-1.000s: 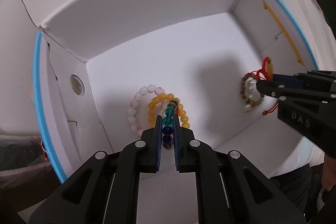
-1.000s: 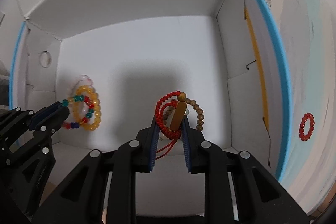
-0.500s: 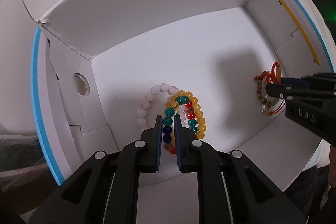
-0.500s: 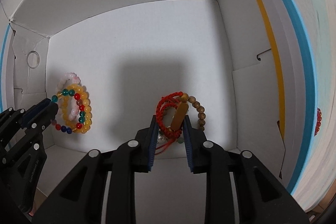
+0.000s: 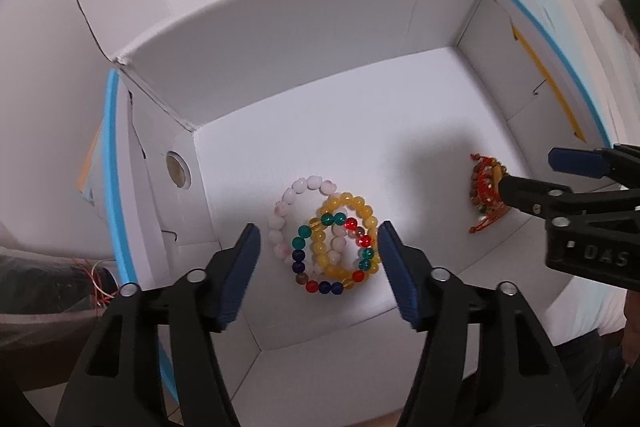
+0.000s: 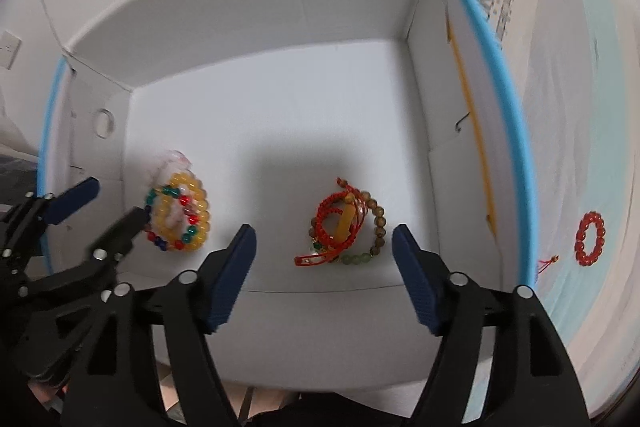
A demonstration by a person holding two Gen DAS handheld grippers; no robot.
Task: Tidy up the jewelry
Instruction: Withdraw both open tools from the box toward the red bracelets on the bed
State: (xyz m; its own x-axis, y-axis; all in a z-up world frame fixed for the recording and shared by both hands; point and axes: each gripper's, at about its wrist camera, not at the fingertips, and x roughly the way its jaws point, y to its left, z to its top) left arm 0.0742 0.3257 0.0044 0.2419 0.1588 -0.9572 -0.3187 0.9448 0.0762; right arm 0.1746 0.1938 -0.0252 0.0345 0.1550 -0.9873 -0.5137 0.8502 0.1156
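Left gripper (image 5: 318, 239) jaws opening, nothing pinched; bead bracelets (image 5: 334, 247) lie on box floor (image 5: 360, 131) below. Right gripper (image 6: 324, 243) opening too, over red cord bracelets (image 6: 344, 223). Pink bracelet (image 5: 286, 215) partly covered. Red bead ring (image 6: 590, 237) outside box, blurry.

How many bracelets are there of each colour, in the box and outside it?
Pink bracelet: 1
Yellow bracelet: 1
Multicoloured bracelet: 1
Red cord bracelet: 1
Brown bead bracelet: 1
Red bead bracelet, outside the box: 1
Total: 6
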